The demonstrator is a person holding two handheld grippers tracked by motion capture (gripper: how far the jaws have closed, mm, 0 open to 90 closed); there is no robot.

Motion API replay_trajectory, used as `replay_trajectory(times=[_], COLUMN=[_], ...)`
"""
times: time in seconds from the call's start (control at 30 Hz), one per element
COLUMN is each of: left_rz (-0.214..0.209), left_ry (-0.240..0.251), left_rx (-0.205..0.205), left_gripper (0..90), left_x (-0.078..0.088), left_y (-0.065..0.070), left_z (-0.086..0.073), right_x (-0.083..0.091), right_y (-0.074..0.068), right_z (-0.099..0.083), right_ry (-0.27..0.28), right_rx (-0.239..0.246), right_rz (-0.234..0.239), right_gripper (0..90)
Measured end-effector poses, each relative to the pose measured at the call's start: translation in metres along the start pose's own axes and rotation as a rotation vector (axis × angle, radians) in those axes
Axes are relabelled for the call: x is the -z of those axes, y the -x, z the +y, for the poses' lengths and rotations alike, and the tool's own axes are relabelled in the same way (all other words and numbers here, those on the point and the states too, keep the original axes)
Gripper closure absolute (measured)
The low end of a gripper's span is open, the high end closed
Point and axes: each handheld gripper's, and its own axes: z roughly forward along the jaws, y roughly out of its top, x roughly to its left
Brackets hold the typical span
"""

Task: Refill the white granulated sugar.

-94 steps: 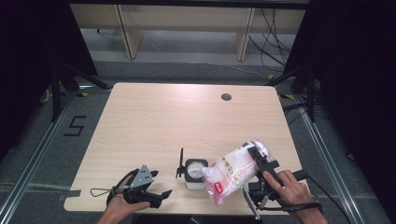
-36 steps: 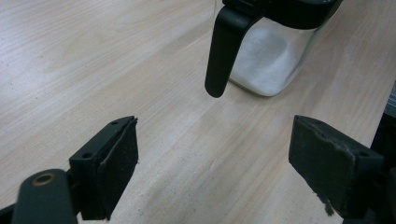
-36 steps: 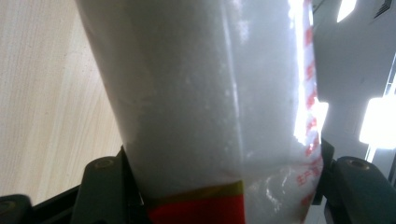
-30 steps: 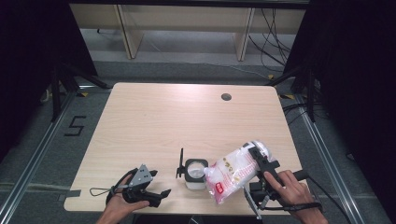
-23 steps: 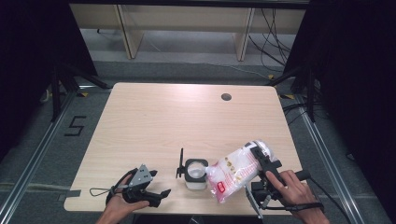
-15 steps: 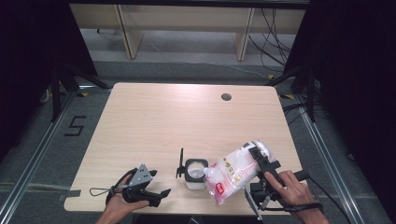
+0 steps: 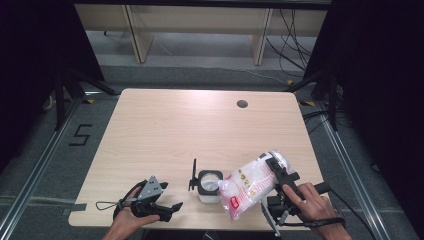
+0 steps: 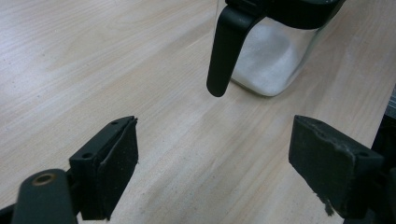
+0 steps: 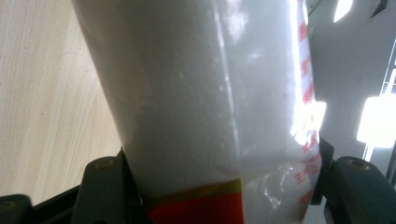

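A clear jar [image 7: 209, 186] with a black rim and a raised black lid flap [image 7: 193, 175] stands near the table's front edge, with white granules inside. A plastic bag of white granules [image 7: 250, 186] with a red label is tilted with its lower end right beside the jar. My right gripper [image 7: 280, 172] is shut on the bag's upper end; in the right gripper view the bag [image 9: 210, 93] sits squeezed between both jaws [image 9: 224, 186]. My left gripper [image 7: 172, 210] rests left of the jar, open and holding nothing. Its view shows the jar [image 8: 271, 60] and the flap [image 8: 224, 46] just ahead of the pads [image 8: 116, 163].
The wooden table [image 7: 165, 130] stretches bare behind the jar, with a round cable hole [image 7: 242, 104] at its far right. The front edge runs just below both hands. Shelf legs and cables lie on the floor beyond the table.
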Motion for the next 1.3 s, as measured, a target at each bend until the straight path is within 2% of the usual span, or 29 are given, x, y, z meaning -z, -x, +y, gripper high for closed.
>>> replay_trajectory(times=[0.03,0.07,0.1,0.2,0.23,0.27,0.3,0.33,0.4,0.43,0.47,0.5,0.53,0.57,0.6,0.63,0.7,0.77,0.8,0.87,0.97,1.0,1.07,1.1,1.17,1.2,1.23,1.27,1.3], left_rz=[-0.002,-0.002,-0.001,-0.003,-0.003,-0.001,-0.004,0.001,-0.001,-0.005,-0.001,0.001,0.000,0.002,0.003,0.003,-0.001,0.000,0.001,0.002,0.007,0.005,0.002,0.006,0.004,0.002,0.006,0.009,0.008], left_ry=[-0.001,-0.001,0.001,0.000,0.004,0.003,0.009,-0.005,0.002,0.009,0.006,0.007,0.003,0.003,-0.009,0.005,0.005,0.003,0.003,-0.007,-0.009,-0.006,-0.002,-0.003,-0.009,-0.003,-0.015,-0.009,-0.008], left_rx=[-0.019,-0.022,-0.019,-0.019,-0.015,-0.001,0.020,0.017,0.008,0.016,0.011,0.008,0.019,0.016,0.001,0.011,0.019,0.017,0.018,0.004,-0.003,-0.013,0.011,0.011,-0.003,-0.024,-0.032,0.005,0.004], left_gripper=[15.4,15.4,15.4,15.4,15.4,15.4,15.4,15.4,15.4,15.4,15.4,15.4,15.4,15.4,15.4,15.4,15.4,15.4,15.4,15.4,15.4,15.4,15.4,15.4,15.4,15.4,15.4,15.4,15.4], left_x=[0.0003,0.0003,0.0001,0.0001,-0.0003,-0.0006,-0.0015,-0.0002,-0.0007,-0.0015,-0.0012,-0.0010,-0.0007,-0.0005,0.0004,-0.0004,-0.0006,-0.0004,-0.0005,0.0004,0.0006,0.0006,0.0002,0.0004,0.0008,0.0008,0.0019,0.0011,0.0011], left_y=[-0.0009,-0.0012,-0.0011,-0.0009,-0.0007,-0.0003,0.0005,0.0008,0.0005,0.0004,-0.0003,-0.0005,0.0007,0.0004,-0.0007,-0.0002,0.0006,0.0008,0.0006,-0.0006,-0.0009,-0.0015,0.0001,0.0005,-0.0009,-0.0022,-0.0025,-0.0001,-0.0001], left_z=[0.0003,0.0004,0.0005,0.0004,0.0003,0.0002,-0.0002,0.0003,-0.0002,-0.0004,-0.0003,-0.0003,-0.0001,-0.0001,0.0001,-0.0001,0.0000,-0.0002,-0.0001,0.0000,0.0000,0.0002,0.0001,0.0001,0.0002,0.0004,0.0010,0.0002,0.0002], right_x=[-0.0003,0.0001,-0.0020,-0.0009,-0.0005,0.0005,-0.0004,-0.0001,-0.0007,-0.0014,-0.0011,-0.0018,-0.0005,0.0002,0.0007,0.0001,0.0004,0.0006,0.0012,-0.0003,0.0010,0.0003,0.0007,0.0013,-0.0003,0.0002,0.0003,0.0018,0.0002], right_y=[0.0028,-0.0014,-0.0003,0.0008,0.0032,0.0028,0.0023,0.0022,0.0015,0.0024,-0.0005,-0.0012,-0.0010,0.0011,0.0007,0.0036,0.0026,0.0040,-0.0003,0.0029,0.0039,0.0041,0.0043,0.0031,0.0040,0.0017,0.0021,0.0029,0.0031], right_z=[0.0004,-0.0014,-0.0022,-0.0023,-0.0020,-0.0019,-0.0021,-0.0017,-0.0018,-0.0017,-0.0019,-0.0017,-0.0006,0.0004,0.0001,0.0002,0.0003,0.0001,-0.0010,-0.0010,-0.0008,-0.0011,-0.0008,-0.0009,-0.0010,-0.0010,-0.0005,0.0001,-0.0002], right_ry=[0.011,0.006,0.036,0.016,0.015,-0.002,0.006,0.001,0.010,0.023,0.014,0.025,0.005,0.004,0.001,0.011,0.010,0.015,0.003,0.023,0.009,0.020,0.016,0.008,0.036,0.019,0.022,0.000,0.033], right_rx=[0.034,-0.019,-0.009,0.003,0.026,0.016,0.016,0.022,0.024,0.035,-0.005,-0.004,-0.006,0.011,0.006,0.032,0.025,0.038,-0.016,0.026,0.031,0.033,0.033,0.017,0.032,0.002,0.007,0.007,0.027], right_rz=[-0.005,-0.008,-0.030,-0.018,-0.017,-0.002,-0.009,-0.003,-0.010,-0.013,-0.012,-0.027,-0.004,-0.004,0.002,-0.005,-0.004,-0.013,-0.018,-0.027,-0.009,-0.020,-0.017,-0.012,-0.036,-0.022,-0.025,0.015,-0.028], right_gripper=[39.3,39.2,39.3,39.3,39.3,39.3,39.3,39.3,39.3,39.3,39.3,39.3,39.3,39.3,39.3,39.3,39.4,39.3,39.3,39.4,39.3,39.4,39.4,39.4,39.4,39.4,39.4,39.4,39.4])
